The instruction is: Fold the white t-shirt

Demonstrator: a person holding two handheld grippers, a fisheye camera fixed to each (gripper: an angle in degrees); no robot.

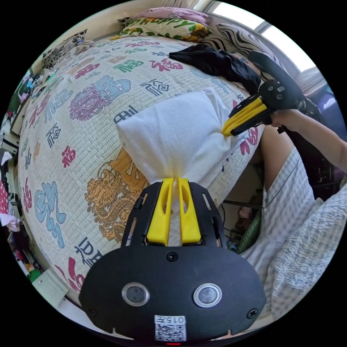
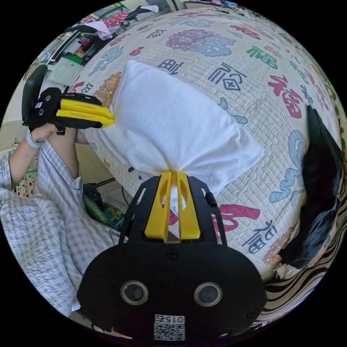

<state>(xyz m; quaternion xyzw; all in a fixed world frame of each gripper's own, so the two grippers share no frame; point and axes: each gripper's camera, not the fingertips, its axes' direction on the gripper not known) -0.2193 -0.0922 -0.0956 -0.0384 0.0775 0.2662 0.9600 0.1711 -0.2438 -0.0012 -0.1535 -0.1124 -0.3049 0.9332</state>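
The white t-shirt (image 1: pixel 180 133) is a folded, roughly rectangular bundle on a bed mat printed with coloured characters. My left gripper (image 1: pixel 175 180) is shut on one near corner of it, cloth bunched between the yellow jaws. In the same view, my right gripper (image 1: pixel 226 132) pinches the other near corner at the mat's edge. In the right gripper view, the white t-shirt (image 2: pixel 173 123) spreads away from my right gripper (image 2: pixel 172 175), which is shut on its corner, and my left gripper (image 2: pixel 110 121) clamps the corner at the left.
A black garment (image 1: pixel 217 63) lies crumpled further along the mat (image 1: pixel 72 144), also seen as the black garment (image 2: pixel 321 188) at the right. Pillows (image 1: pixel 166 27) sit at the bed's head. A person in checked clothing (image 1: pixel 300 224) stands at the bed's edge. Clutter lines the floor beside the bed.
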